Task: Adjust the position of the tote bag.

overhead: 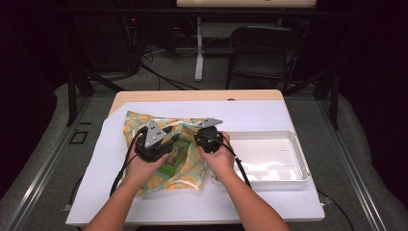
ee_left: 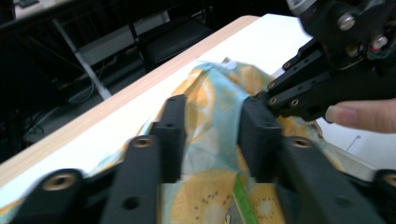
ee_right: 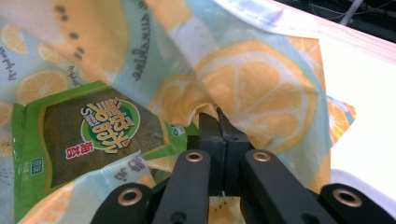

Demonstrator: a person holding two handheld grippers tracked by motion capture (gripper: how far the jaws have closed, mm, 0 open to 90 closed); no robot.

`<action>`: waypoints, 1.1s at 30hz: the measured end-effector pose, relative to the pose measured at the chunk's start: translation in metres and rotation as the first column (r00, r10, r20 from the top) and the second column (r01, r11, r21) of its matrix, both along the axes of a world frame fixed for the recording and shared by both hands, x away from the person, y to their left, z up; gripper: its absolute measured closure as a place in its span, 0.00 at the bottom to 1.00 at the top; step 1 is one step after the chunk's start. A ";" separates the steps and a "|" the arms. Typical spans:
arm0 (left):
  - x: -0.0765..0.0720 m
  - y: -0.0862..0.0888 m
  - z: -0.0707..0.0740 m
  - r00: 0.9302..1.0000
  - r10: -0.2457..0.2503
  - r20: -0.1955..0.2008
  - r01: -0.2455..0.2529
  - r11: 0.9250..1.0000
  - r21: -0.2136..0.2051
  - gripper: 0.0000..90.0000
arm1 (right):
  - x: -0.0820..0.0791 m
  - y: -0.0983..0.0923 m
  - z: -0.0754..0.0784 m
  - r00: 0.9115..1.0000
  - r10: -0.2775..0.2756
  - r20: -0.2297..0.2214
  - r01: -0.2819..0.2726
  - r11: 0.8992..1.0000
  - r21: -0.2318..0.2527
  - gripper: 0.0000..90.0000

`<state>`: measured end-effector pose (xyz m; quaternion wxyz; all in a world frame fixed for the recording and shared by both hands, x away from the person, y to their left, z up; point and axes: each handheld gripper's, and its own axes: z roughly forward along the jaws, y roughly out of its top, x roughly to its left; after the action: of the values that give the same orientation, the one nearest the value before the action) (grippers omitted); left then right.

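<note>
My right hand-held gripper (ee_right: 219, 122) pinches the lemon-print bag (ee_right: 261, 88) lying on the surface (overhead: 269, 115). My left hand-held gripper (ee_left: 212, 116) is released, straddling a fold. I'd clamp that, then spread the mouth around the green seaweed packet (ee_right: 88, 135).

Glossy plastic lemon-print bag (overhead: 144, 126), shiny green foil packet (ee_right: 88, 135), smooth white plastic tray (overhead: 293, 144), matt wooden table (overhead: 192, 95)

pale blue bag (overhead: 144, 120) with orange citrus slices; green packet (ee_right: 70, 135); white tray (overhead: 293, 144); black tools.
</note>
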<state>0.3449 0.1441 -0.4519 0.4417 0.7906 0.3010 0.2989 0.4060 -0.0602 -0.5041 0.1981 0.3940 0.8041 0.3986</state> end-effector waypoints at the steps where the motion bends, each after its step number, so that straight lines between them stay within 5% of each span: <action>1: 0.000 0.000 0.000 1.000 0.000 0.000 0.000 1.000 0.000 0.65 | 0.000 0.000 0.000 1.000 0.000 0.000 0.000 1.000 0.000 1.00; 6: -0.012 0.014 0.003 0.999 0.043 0.001 -0.043 0.999 -0.028 0.58 | 0.004 -0.005 0.000 1.000 -0.005 -0.009 0.005 1.000 0.004 1.00; 16: -0.036 0.039 0.006 0.996 0.084 0.009 -0.084 0.996 -0.021 0.56 | 0.012 -0.006 -0.009 1.000 -0.008 -0.018 0.008 1.000 0.000 1.00; 24: -0.051 0.056 -0.005 0.992 0.126 -0.010 -0.125 0.991 0.046 0.55 | 0.013 -0.003 -0.008 1.000 0.018 0.018 -0.018 0.999 -0.027 1.00; 33: -0.063 0.070 -0.026 0.988 0.154 -0.028 -0.150 0.984 0.099 0.54 | 0.015 -0.001 -0.010 1.000 0.028 0.005 -0.028 0.999 -0.032 1.00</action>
<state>0.2822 0.2141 -0.4781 0.3736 0.7908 0.3535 0.3319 0.4209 -0.0615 -0.5143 0.2011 0.3785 0.8151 0.3897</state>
